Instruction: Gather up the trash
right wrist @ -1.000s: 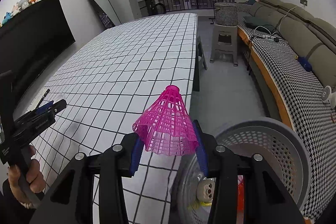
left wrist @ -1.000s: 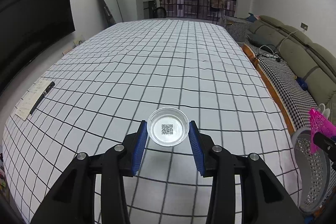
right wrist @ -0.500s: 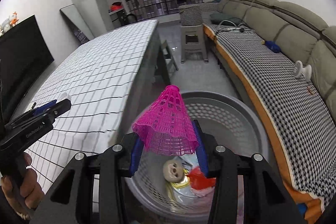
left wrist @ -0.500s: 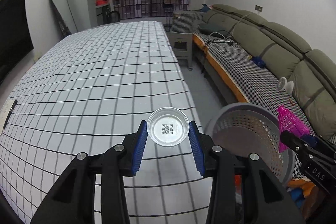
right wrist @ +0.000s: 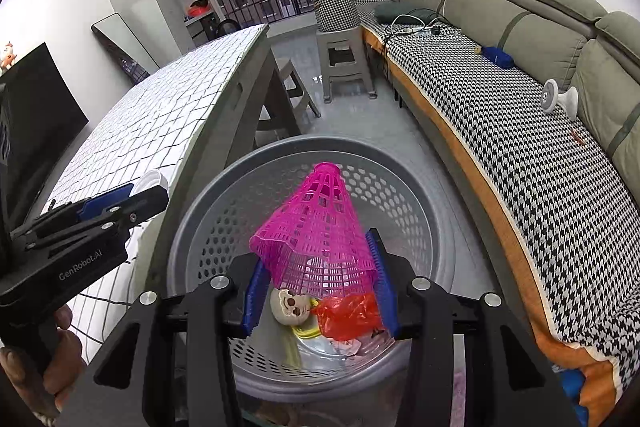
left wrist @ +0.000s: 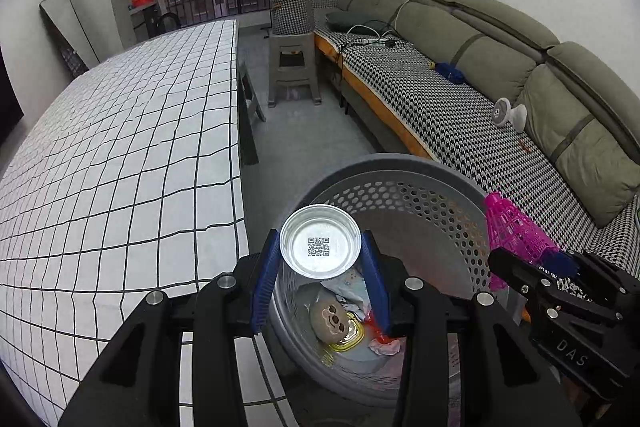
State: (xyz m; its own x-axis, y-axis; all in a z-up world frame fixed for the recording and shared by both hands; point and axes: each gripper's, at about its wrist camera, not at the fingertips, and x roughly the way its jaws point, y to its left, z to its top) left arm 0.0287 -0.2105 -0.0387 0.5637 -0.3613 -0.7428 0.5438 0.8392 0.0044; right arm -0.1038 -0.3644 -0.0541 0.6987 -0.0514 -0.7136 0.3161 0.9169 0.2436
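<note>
left gripper (left wrist: 320, 269): my blue-padded jaws are spreading a bit right now, with the small round clear plastic dish with a QR code sticker on its bottom (left wrist: 320, 246) sitting between them. The pads look like they're touching its rim on both sides, so I'm counting it as pinched.

right gripper (right wrist: 318, 281): I'm pinching the wide end of the bright pink plastic mesh cone (right wrist: 316, 227), narrow tip pointing away from me. The pads are pressing the skirt on both sides, and the jaws aren't fully pressed together since the cone is filling the gap.

where the trash is: both pieces are hanging over the open mouth of the round grey perforated plastic basket (right wrist: 420, 187), neither one touching it. In the left wrist view the dish is over the basket's near-left rim, close to the table edge, and the pink cone is showing off to the right over the far rim.

inside the basket: a beige skull-faced toy head with yellowish hair (right wrist: 289, 305) is lying at the bottom, just beside a crumpled red plastic bag (right wrist: 348, 315), plus some pale scraps I can't make out.

beside it: the table with the white black-grid cloth (left wrist: 120, 155) is standing right against the basket.

further back: the long olive sofa with a houndstooth cover (right wrist: 520, 131) is running along the wall, and a grey plastic stool (right wrist: 346, 63) is standing on the floor beyond.
</note>
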